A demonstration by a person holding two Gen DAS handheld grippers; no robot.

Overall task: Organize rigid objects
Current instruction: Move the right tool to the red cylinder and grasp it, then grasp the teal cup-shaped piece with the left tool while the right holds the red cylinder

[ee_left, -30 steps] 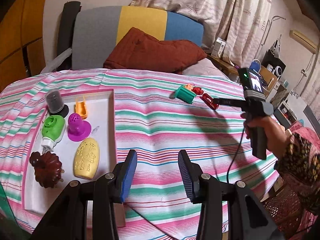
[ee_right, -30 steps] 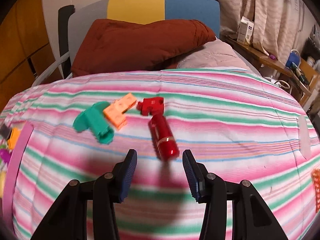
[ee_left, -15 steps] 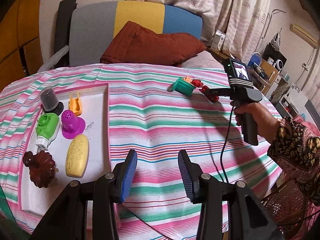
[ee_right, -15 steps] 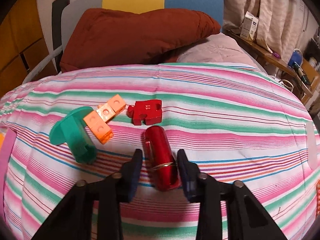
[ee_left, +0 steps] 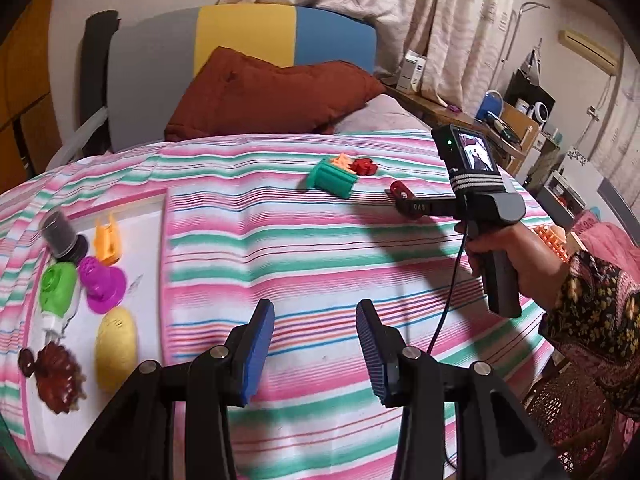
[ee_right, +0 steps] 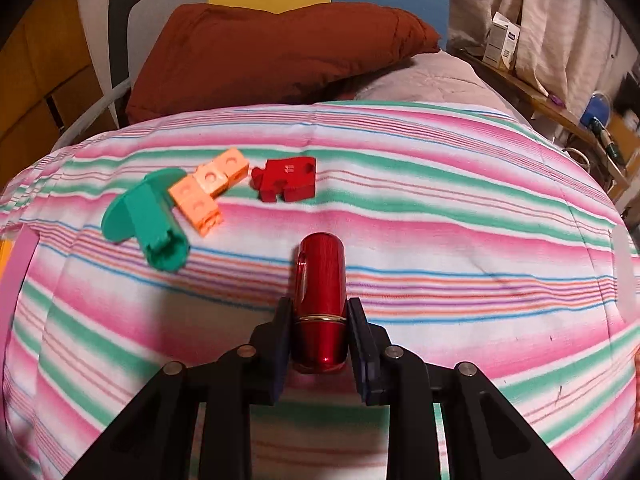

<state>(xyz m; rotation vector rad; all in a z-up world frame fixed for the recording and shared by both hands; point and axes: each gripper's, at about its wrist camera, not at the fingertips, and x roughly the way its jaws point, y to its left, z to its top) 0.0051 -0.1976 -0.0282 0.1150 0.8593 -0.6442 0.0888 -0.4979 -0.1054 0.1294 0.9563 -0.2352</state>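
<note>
Right hand-held gripper (ee_right: 320,332) just closed on red cylinder (ee_right: 321,292), clamped mid-body just above bed's striped blanket (ee_right: 440,216); long axis runs fwd along fingers. Left hand-held gripper (ee_left: 316,344) open, empty. Curtains (ee_left: 400,12) behind.

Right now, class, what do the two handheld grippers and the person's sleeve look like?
Left gripper: black frame, silver bolts, ribbed blue pads on its fingers. Right gripper: dark grey pistol handle, small lit screen, white stripes, black cable. Dark floral sleeve with yellow and pink flowers.
</note>
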